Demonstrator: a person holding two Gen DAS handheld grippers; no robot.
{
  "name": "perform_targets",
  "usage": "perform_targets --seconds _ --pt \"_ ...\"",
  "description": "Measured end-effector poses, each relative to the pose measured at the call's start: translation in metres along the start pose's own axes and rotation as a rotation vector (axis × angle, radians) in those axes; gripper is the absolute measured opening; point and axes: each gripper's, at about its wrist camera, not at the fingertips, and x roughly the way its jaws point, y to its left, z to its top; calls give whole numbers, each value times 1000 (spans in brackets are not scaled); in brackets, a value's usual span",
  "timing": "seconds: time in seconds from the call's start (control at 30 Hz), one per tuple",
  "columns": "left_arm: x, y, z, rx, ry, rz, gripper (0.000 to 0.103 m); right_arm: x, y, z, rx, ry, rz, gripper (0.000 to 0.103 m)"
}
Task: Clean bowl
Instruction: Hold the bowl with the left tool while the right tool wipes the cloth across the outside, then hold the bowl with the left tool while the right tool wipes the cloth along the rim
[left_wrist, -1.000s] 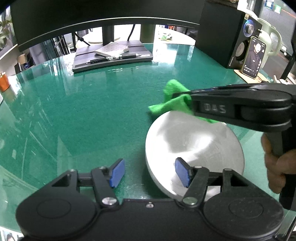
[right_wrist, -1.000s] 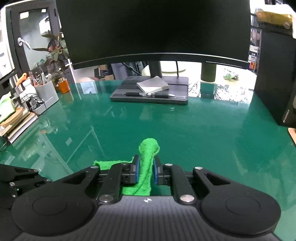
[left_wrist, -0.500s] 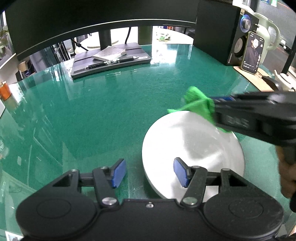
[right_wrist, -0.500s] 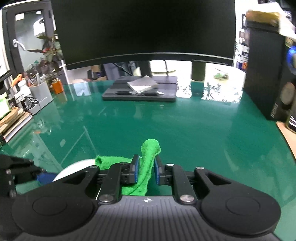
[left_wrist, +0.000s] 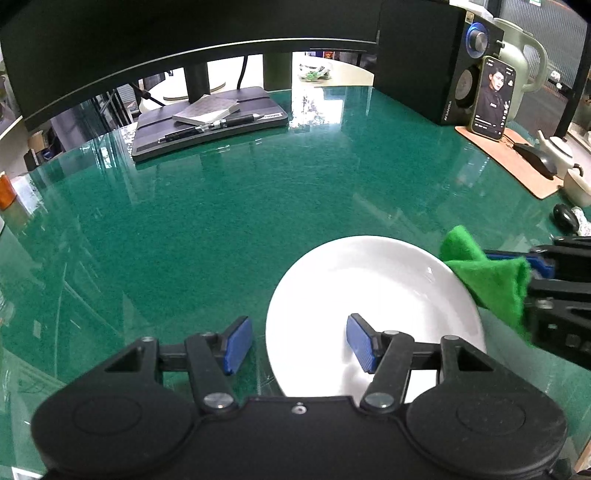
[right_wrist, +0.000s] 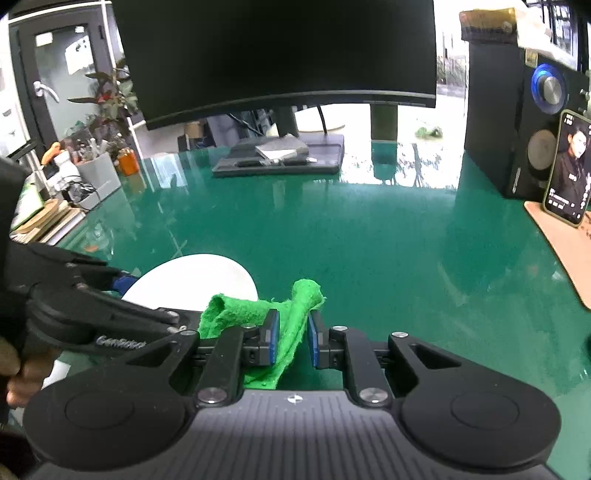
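My left tool (left_wrist: 299, 341) spread, straddling bowl (left_wrist: 369, 295) rim to steady it; right tool (right_wrist: 291, 341) pinches cloth (right_wrist: 266, 317) for wiping.

Black grippers (left_wrist: 300, 341) w/ blue pads (left_wrist: 360, 343), silver screws.

In the left wrist view the right tool (left_wrist: 543, 267) has slid from over the bowl's (left_wrist: 373, 291) far side out past its right rim, carrying the green cloth (left_wrist: 487, 277) with it. The bowl's inside, earlier shaded by that tool, now lies bright and uncovered. In the right wrist view the bowl (right_wrist: 195, 275) has come into sight at the left.
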Motion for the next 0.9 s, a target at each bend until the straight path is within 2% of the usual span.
perform_targets --seconds 0.1,0.3,0.63,0.9 --pt "1 0 1 -4 -1 -1 57 -9 -1 2 -4 -58 31 18" --pt "3 5 2 -28 2 -9 60 -4 -1 2 -74 -56 114 19" --pt "7 7 6 -37 4 11 66 21 1 21 -56 -67 135 20" --pt "6 8 5 -43 -8 12 66 0 -5 6 -38 -9 149 24"
